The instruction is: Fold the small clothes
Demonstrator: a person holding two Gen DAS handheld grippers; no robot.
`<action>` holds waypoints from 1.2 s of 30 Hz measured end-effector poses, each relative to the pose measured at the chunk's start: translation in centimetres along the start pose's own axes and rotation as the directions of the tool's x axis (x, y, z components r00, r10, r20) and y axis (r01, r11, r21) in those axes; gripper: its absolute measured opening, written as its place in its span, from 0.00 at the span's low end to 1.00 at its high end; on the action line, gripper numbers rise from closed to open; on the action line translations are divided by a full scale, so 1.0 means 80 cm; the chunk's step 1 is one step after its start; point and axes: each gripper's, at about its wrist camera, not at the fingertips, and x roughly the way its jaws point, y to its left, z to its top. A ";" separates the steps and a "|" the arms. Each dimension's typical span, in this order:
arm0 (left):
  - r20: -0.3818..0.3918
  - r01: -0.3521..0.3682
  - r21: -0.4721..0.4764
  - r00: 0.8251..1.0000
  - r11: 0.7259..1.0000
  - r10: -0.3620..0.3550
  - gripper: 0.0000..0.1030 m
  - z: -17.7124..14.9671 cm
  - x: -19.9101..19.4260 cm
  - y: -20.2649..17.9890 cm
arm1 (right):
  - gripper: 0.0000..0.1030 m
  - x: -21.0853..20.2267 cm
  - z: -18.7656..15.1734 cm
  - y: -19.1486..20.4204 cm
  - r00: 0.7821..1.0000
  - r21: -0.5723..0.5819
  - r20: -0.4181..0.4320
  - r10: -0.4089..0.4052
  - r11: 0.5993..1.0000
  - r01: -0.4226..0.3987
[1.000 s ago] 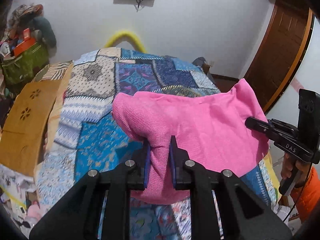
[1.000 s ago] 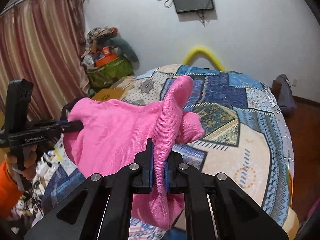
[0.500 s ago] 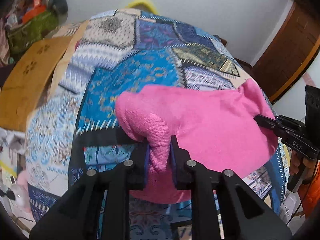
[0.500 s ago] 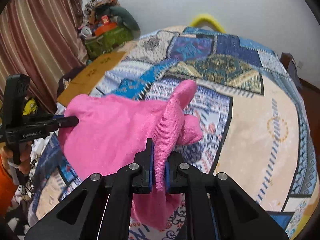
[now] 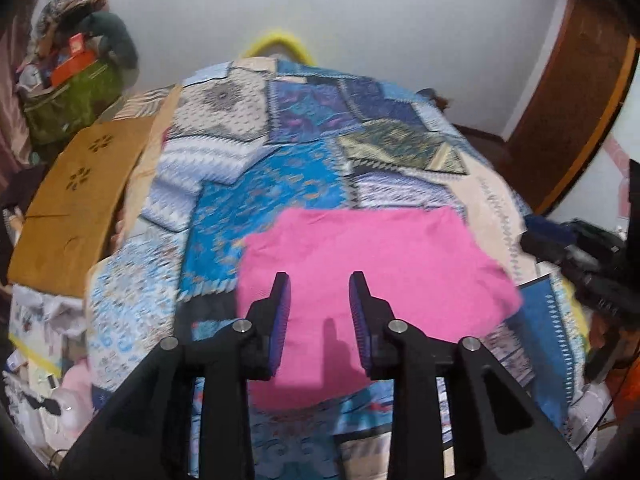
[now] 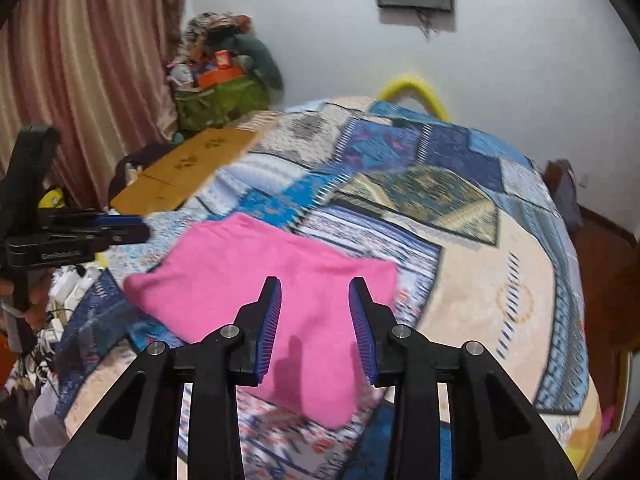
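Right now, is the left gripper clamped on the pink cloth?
No, the left gripper has its jaws spread apart with nothing between them, and the pink cloth lies flat on the bedspread.

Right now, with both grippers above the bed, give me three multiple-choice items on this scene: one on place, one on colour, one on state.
1. Where does the pink knit garment lie?
A. on the patchwork bedspread
B. on the floor
C. on the brown cardboard sheet

2. What colour are the gripper pads?
A. red
B. blue
C. white

3. How is the left gripper?
A. shut on cloth
B. shut, empty
C. open

Key: 1 A, cloth lies flat on the quilt; 2 B, ridged blue faces show; 3 C, jaws stand apart, nothing between.
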 end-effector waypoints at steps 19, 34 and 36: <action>-0.098 -0.114 0.061 0.988 0.992 0.120 0.49 -0.058 0.075 0.019 | 0.42 0.071 -0.060 -0.008 0.988 0.100 -0.137 0.076 0.993 -0.063; 0.044 -0.180 -0.001 0.983 0.984 0.180 0.52 -0.059 -0.033 0.017 | 0.42 -0.030 -0.061 -0.036 0.999 0.180 -0.027 -0.024 0.983 0.028; 0.107 -0.164 -0.004 0.981 0.986 0.163 0.52 -0.052 -0.066 0.002 | 0.42 -0.060 -0.047 -0.025 0.998 0.163 0.044 -0.034 0.986 0.027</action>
